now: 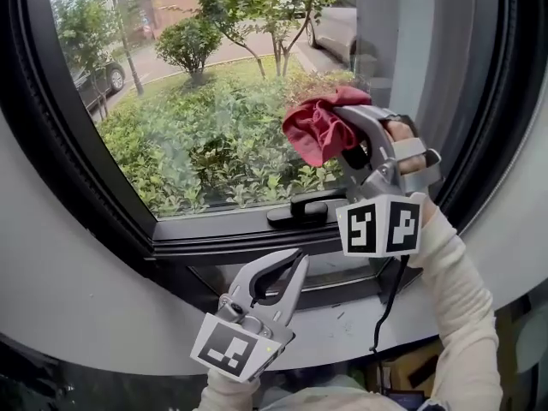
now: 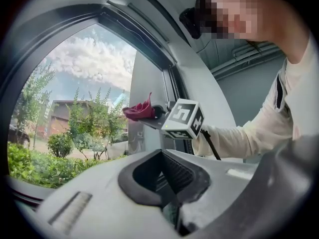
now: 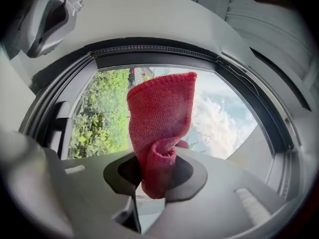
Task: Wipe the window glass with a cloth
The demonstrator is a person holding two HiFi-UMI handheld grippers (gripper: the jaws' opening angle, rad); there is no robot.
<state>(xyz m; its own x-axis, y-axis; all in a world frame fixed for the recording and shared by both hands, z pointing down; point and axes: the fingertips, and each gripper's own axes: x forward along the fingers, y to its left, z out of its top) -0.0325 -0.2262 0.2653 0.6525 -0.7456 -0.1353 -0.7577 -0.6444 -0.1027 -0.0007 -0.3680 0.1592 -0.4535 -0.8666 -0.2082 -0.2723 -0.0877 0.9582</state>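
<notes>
Window glass [image 1: 214, 101] fills my view. My right hand-held gripper [image 1: 341, 135] is up before its lower right, jaws clamped on the red cloth [image 1: 315, 131]. My left hand-held gripper [image 1: 289, 268] hangs below the window frame [image 1: 223, 229], jaws together, nothing between.

The grey two-jaw right gripper [image 1: 349, 144], raised before the clear window glass [image 1: 214, 101], grips a crumpled red cloth [image 1: 315, 131] near the pane's right side, above the black window handle [image 1: 300, 211] on the lower frame. The left gripper [image 1: 295, 259], jaws together, sits lower left, before the grey sill [image 1: 342, 319].
</notes>
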